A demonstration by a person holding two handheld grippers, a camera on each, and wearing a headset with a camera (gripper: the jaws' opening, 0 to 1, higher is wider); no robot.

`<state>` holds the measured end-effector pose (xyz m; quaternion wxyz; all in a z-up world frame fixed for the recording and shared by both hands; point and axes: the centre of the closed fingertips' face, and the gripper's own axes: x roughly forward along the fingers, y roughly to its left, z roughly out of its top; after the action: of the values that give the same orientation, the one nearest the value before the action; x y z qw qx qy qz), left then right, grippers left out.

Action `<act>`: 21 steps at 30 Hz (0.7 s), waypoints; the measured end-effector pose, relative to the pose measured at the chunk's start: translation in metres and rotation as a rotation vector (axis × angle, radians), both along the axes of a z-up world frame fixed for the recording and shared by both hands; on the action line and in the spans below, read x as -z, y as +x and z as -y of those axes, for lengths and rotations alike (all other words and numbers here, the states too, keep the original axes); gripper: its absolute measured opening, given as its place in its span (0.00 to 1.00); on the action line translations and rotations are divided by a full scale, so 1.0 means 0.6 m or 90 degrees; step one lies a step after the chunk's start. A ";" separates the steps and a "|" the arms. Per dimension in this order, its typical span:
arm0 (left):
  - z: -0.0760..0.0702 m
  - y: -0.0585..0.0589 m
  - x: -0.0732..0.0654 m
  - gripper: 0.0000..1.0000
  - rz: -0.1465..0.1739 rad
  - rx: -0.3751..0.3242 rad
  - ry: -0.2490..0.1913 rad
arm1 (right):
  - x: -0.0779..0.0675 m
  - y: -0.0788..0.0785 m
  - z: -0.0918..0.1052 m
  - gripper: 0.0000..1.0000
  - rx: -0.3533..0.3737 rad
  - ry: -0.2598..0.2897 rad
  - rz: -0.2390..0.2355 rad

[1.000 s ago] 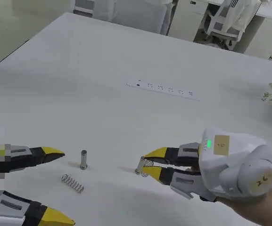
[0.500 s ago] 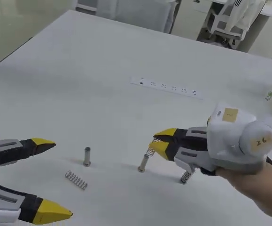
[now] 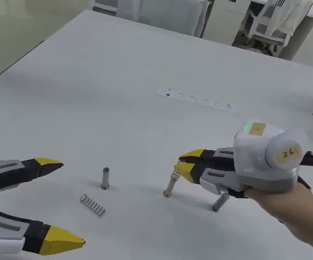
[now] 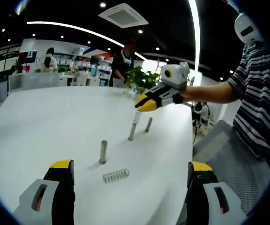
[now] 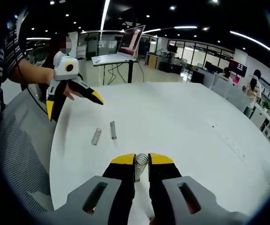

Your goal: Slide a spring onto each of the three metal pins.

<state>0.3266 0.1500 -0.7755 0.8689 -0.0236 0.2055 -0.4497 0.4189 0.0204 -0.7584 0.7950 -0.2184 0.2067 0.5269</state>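
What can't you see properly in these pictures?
- Right gripper view: the jaws of the right gripper hide most of the middle pin under the spring.
- Head view: that gripper's body covers the top of the rightmost pin.
- Head view: the left gripper is cut off by the left edge.
- Left gripper view: those two pins are too small to count coils.

Had a wide white desk (image 3: 80, 81) as the carrying surface. Bore a white power strip (image 3: 198, 101) lying flat near the middle, well apart from the rest. Nearer, held a bare metal pin (image 3: 105, 178) upright, with a loose spring (image 3: 92, 205) on its side just beside it. Further right, carried a tilted pin (image 3: 168, 188), foot on the surface, second spring (image 3: 174, 176) around its top. Near that, showed a third pin (image 3: 219, 202), coil-wrapped and leaning.
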 end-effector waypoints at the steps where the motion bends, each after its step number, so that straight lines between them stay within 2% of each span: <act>1: -0.001 0.000 0.000 0.98 -0.001 -0.001 0.000 | 0.005 0.001 0.000 0.07 -0.003 -0.008 0.002; 7: -0.003 0.000 -0.001 0.98 0.000 -0.006 -0.003 | 0.031 -0.002 -0.003 0.07 -0.008 -0.027 -0.004; 12: -0.003 0.000 0.001 0.98 -0.002 -0.010 -0.001 | 0.067 -0.001 -0.003 0.07 -0.010 -0.059 -0.014; 21: -0.003 -0.002 0.001 0.98 -0.004 -0.011 -0.004 | 0.097 -0.002 -0.001 0.08 -0.010 -0.084 -0.023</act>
<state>0.3256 0.1517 -0.7762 0.8720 -0.0293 0.2068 -0.4427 0.4176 0.0210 -0.8167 0.7709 -0.2620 0.2535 0.5223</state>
